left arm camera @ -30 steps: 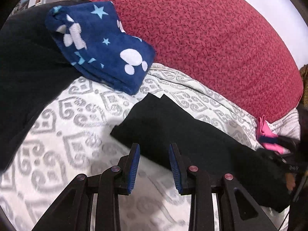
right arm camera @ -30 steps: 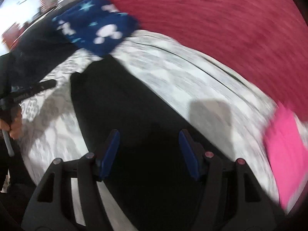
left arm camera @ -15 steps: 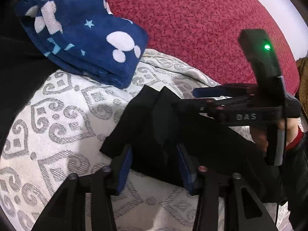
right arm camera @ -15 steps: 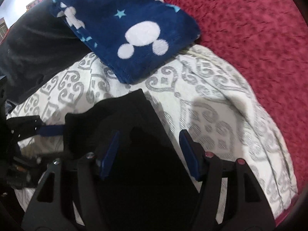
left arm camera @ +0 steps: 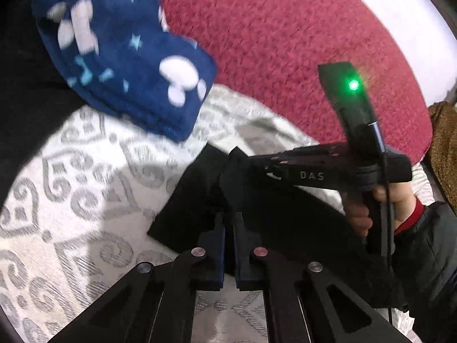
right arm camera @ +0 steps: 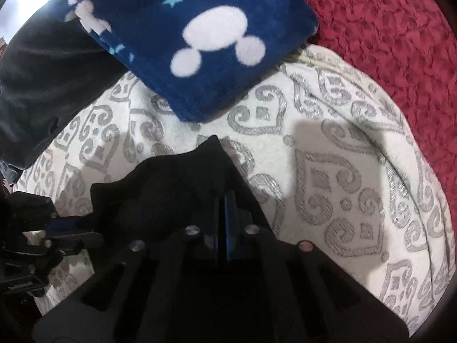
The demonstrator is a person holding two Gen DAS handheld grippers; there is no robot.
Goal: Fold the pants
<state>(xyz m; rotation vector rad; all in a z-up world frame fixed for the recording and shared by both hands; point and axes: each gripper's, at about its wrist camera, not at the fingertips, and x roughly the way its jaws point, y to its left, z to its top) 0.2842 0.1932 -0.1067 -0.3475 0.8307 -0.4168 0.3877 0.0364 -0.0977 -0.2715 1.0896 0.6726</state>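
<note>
Pants (left arm camera: pixel 188 200): black, flat on patterned bedcover (left arm camera: pixel 71 200), hem end near blue blanket (left arm camera: pixel 120 65) | left gripper (left arm camera: pixel 228 228): clamped on near hem corner | right gripper (right arm camera: pixel 225 200): pinching far corner | paired corner grips likely let the hem lift evenly for folding.

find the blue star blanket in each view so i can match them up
Left wrist: the blue star blanket is upper left, above the black pants.
Right wrist: it is top centre, above the pants.
Shared landmark: the red cover to its right.
</note>
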